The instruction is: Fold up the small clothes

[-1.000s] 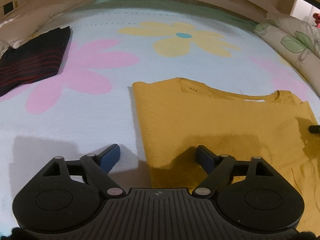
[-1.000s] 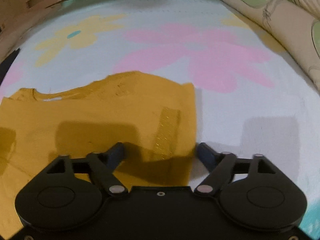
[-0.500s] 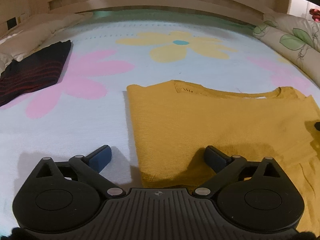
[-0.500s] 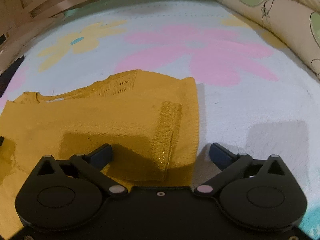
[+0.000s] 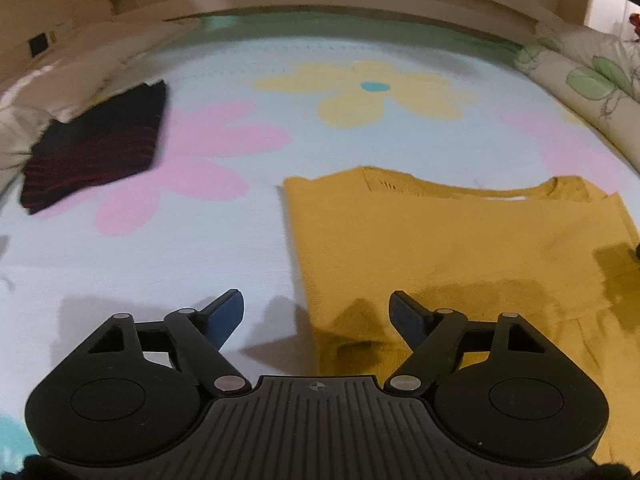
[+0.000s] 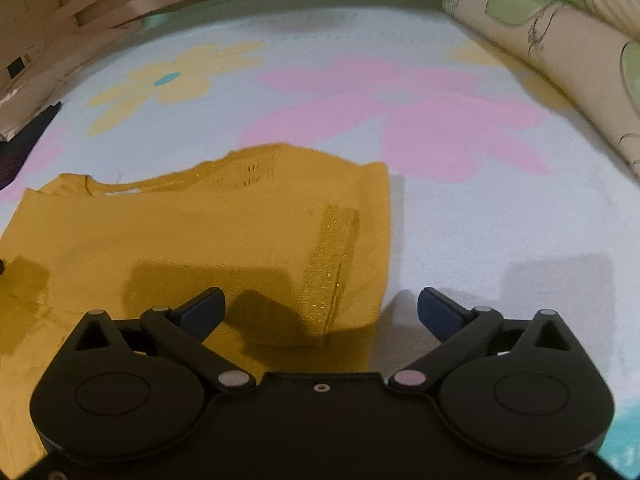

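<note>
While the pale blue bedspread printed with big pink and yellow flowers (image 5: 224,248) fills both views, the mustard-yellow knitted top (image 5: 460,248) lies flat on it just ahead of both tongs, its sleeves turned in over the body and its neckline on the far edge. Its long axis runs across the views, from one pair of tongs to the other, so each hand sits over its own near corner.

Off to the far left, well apart from the top, a dark folded garment with red stripes (image 5: 96,148) rests by the bed's edge, and a cream pillow with green leaf print (image 6: 560,52) lines the right side.

The left tongs (image 5: 316,312) straddle the top's left side edge: one pad over bare bedspread, the other over knit. They are closing, with the hem corner between them but not yet pinched. The right tongs (image 6: 320,308) stand wide and empty over the right near corner, where the folded-in sleeve's glittery ribbed cuff (image 6: 332,268) lies between the pads.

Judging from this, the coming move is a lift of the near hem toward the neckline, both hands equally placed.
</note>
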Tool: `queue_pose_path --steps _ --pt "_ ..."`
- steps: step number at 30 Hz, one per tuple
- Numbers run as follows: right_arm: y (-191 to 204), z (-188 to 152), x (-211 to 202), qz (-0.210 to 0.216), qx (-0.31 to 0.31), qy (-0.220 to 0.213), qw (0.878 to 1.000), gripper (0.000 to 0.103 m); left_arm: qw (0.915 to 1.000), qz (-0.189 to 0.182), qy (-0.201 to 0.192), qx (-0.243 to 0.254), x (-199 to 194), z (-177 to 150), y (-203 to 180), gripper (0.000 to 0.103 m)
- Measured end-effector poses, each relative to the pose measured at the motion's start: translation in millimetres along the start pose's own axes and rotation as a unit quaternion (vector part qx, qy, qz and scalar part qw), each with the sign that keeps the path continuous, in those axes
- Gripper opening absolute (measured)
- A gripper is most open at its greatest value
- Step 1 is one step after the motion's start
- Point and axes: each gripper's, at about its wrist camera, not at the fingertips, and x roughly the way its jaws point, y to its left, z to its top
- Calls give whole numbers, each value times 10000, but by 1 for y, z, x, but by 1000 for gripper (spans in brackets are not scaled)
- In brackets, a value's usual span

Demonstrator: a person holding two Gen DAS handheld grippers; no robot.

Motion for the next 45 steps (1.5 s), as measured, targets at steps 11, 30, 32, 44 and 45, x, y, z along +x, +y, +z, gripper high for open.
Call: queue_pose_path --steps 11,30,32,44,45 --pt "14 -16 -96 248 -396 -615 9970 102 9969 12 -644 -451 -113 -8 -1 79" --pt "13 -139 -196 459 440 -869 9942 102 9966 -514 -260 -584 -176 -119 -24 79" --pt "13 -153 -196 463 426 -654 9959 102 9948 -693 151 -725 -168 -133 -21 79" --pt "-3 -192 -186 555 765 528 9941 103 9947 -317 802 -564 -160 -178 -22 79" --pt "-7 -192 -185 589 908 585 9924 103 9943 -302 851 -575 -158 -178 -21 79"
